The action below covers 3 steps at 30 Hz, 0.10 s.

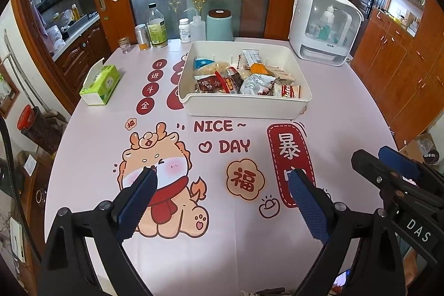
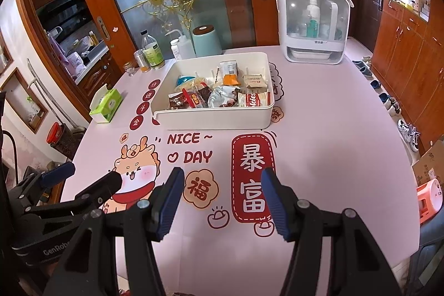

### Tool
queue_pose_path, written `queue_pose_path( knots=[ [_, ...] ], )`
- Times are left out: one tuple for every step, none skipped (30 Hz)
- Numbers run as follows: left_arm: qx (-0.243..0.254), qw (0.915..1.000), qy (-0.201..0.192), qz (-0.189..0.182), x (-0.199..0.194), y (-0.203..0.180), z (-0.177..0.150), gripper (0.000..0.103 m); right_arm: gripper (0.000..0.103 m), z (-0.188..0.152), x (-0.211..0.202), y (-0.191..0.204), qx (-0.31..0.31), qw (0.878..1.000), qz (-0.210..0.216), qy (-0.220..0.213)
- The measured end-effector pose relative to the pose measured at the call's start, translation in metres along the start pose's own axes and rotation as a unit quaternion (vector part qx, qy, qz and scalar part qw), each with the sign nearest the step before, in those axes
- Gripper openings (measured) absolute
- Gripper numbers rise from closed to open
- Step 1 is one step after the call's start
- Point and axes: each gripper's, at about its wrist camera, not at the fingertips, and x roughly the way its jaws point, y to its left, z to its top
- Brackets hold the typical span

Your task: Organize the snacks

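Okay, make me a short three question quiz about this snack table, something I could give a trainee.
1. True or false: the snack packets lie inside the white rectangular plastic bin.
2. What stands left of that bin, beside the table edge?
A. a green tissue box
B. a red kettle
C. a blue bowl
3. Is anything between the fingers of the left gripper or the right gripper?

Key: 1 true. 2 A, the green tissue box. 3 No, both are open and empty above the printed pink tablecloth.

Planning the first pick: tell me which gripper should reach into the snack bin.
Marginal, probably the right gripper: open and empty, it points almost straight at the white bin of snacks. The left gripper, also open and empty, sees the bin slightly right of centre.
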Motion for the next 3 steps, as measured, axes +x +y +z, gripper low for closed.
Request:
queue_pose_path(
  knots=[
    [0.001,1.0000,0.001,-0.001,0.0002,0.0010,0.0005,0.095,0.058,-0.0001,0.0001,0.0001,0.000,1.000,0.000,0.000],
    [0.001,1.0000,0.000,-0.001,0.0001,0.0006,0.0009,0.095,0.058,-0.0013,0.0005,0.0010,0.000,1.000,0.000,0.000],
    [0.002,1.0000,0.001,-0.002,0.0006,0.0005,-0.0001,0.095,0.058,-0.0003,0.0003,0.0002,0.000,1.000,-0.001,0.000]
  ],
)
